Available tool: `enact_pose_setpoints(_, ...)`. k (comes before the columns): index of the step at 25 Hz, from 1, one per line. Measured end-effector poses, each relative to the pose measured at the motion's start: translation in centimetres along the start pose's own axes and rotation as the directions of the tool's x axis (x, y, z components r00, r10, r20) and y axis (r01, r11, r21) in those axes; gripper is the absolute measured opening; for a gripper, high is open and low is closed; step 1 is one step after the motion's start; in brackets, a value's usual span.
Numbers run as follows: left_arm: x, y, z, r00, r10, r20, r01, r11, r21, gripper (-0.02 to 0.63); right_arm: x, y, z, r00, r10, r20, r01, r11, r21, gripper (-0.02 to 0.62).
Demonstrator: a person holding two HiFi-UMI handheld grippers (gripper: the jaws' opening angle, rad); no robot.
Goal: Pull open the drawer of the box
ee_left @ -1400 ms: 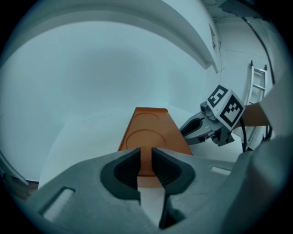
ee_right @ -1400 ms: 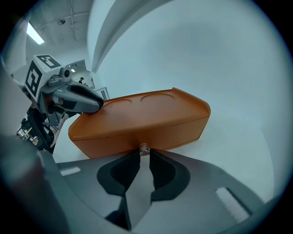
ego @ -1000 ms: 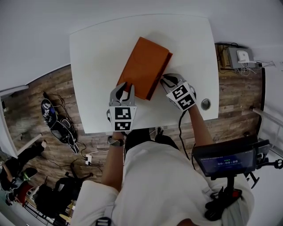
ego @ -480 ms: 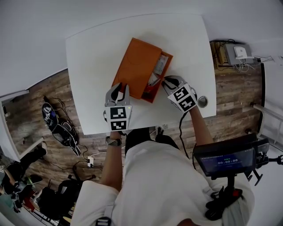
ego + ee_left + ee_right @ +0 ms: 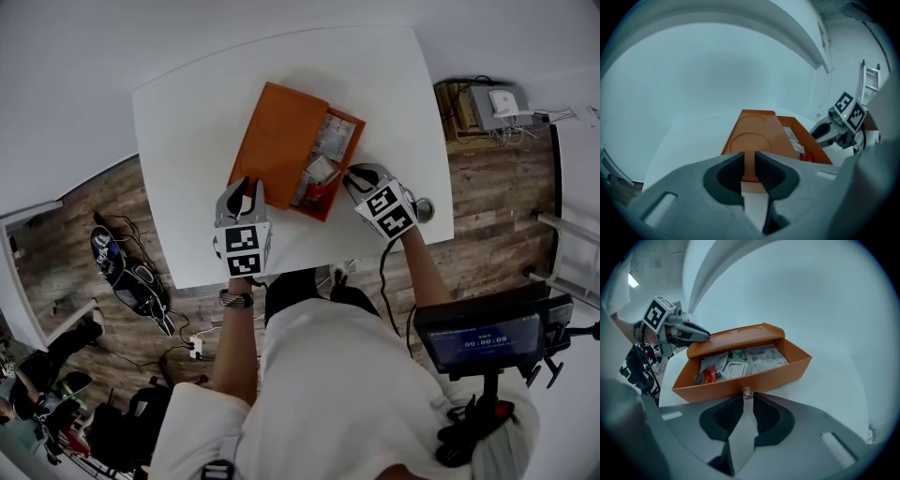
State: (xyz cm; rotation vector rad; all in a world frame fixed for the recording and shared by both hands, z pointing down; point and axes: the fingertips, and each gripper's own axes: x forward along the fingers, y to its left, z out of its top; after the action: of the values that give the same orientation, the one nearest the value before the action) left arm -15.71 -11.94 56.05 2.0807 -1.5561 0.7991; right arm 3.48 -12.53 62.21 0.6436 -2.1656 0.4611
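Well, right claw (image 5: pixel 748 400) pinches the tiny slick-looking knob (image 5: pixel 747 392) at its tips, drawer (image 5: pixel 759 375) likely light and flimsy; left claw (image 5: pixel 749 158), nearly closed and empty, butts the box (image 5: pixel 752 137) ahead.

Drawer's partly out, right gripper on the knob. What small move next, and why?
I'd likely draw the right gripper slightly further back: its jaws pinch the knob, and the drawer is only partly out of the box, whose near end the left gripper stands at.
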Motion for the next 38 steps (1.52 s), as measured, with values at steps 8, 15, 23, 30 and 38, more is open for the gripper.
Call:
enact_pose_setpoints(8,0.74,0.38,-0.13,1.000,0.008,0.000,-0.008,1.000,-0.003,0.074,0.34,-0.28,-0.25,1.000,0.003,-0.007,-0.003,1.000,0.006,0.068)
enact_pose_setpoints(15,0.97,0.34,-0.03,1.000,0.008,0.000,-0.008,1.000,-0.007,0.074,0.34,-0.48,-0.25,1.000,0.009,-0.004,-0.009,1.000,0.018,0.068)
enact_pose_setpoints(23,0.98,0.32,0.03,1.000,0.007,-0.002,-0.007,1.000,-0.006,0.074,0.25,-0.54,-0.21,1.000,0.012,-0.001,-0.012,1.000,0.023,0.068)
enact_pose_setpoints(30,0.93,0.23,0.05,1.000,0.008,-0.003,-0.008,1.000,-0.006,0.074,0.11,-0.59,-0.22,1.000,0.016,-0.002,-0.016,1.000,0.025,0.069)
enact_pose_setpoints(38,0.77,0.18,0.08,1.000,0.007,-0.001,-0.007,1.000,-0.006,0.074,0.07,-0.58,-0.11,1.000,0.027,-0.001,-0.027,0.999,0.031,0.069)
